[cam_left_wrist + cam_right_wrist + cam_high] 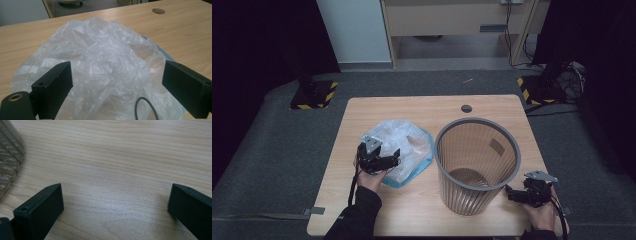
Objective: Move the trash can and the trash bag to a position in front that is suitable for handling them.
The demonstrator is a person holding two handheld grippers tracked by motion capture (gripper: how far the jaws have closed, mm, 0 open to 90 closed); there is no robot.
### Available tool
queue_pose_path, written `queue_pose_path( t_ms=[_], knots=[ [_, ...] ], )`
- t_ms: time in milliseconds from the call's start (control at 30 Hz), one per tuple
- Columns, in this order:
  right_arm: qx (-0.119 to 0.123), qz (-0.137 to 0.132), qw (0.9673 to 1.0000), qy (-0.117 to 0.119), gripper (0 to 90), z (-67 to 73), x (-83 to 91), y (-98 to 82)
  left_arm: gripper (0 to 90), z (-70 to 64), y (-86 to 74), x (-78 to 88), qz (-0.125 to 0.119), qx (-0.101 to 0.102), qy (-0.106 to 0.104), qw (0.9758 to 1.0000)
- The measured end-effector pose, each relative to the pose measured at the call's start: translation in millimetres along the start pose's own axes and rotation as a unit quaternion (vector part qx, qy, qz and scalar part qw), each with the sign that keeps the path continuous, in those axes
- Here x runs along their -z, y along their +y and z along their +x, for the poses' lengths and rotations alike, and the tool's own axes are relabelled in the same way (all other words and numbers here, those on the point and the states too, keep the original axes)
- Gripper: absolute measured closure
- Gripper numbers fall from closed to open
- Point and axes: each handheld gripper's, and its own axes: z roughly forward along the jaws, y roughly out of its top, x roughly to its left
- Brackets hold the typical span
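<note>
Your left gripper stands wide open around one crumpled plastic bag, lying without clear long axis beside one upright bin. Your right gripper is wide open over the table.

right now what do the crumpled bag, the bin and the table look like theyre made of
Crumpled bag: thin, clear plastic film, by its glossy creases and the table showing faintly through; a blue edge shows at its side.
Bin: probably rigid translucent plastic, ribbed walls that let light through, with a grey matt rim.
Table: pale wood or wood-look laminate with a smooth, slightly shiny finish; the grain lines do not settle which.
</note>
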Motion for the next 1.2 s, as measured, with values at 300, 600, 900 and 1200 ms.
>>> queue_pose_path(
  t_ms=[300, 600, 900, 1200],
  knots=[
    [0.0, 0.0, 1.0, -0.001, 0.4, 0.2, -0.1, 0.1, 9.1, -2.2, -2.0, -13.7, 0.007, 0.002, 0.009, 0.9999],
    [0.0, 0.0, 1.0, -0.001, 0.4, 0.1, -0.3, 0.1, 9.6, 2.3, -4.8, -29.9, 0.024, 0.005, 0.018, 0.9995],
    [0.0, 0.0, 1.0, -0.002, 0.4, 0.2, -0.3, 0.2, 9.8, 4.2, -9.3, -48.4, 0.049, 0.011, 0.025, 0.9984],
    [0.001, 0.0, 1.0, -0.002, 0.3, 0.1, -0.5, 0.2, 11.1, 4.5, -16.3, -61.6, 0.076, 0.02, 0.028, 0.9965]
  ],
)
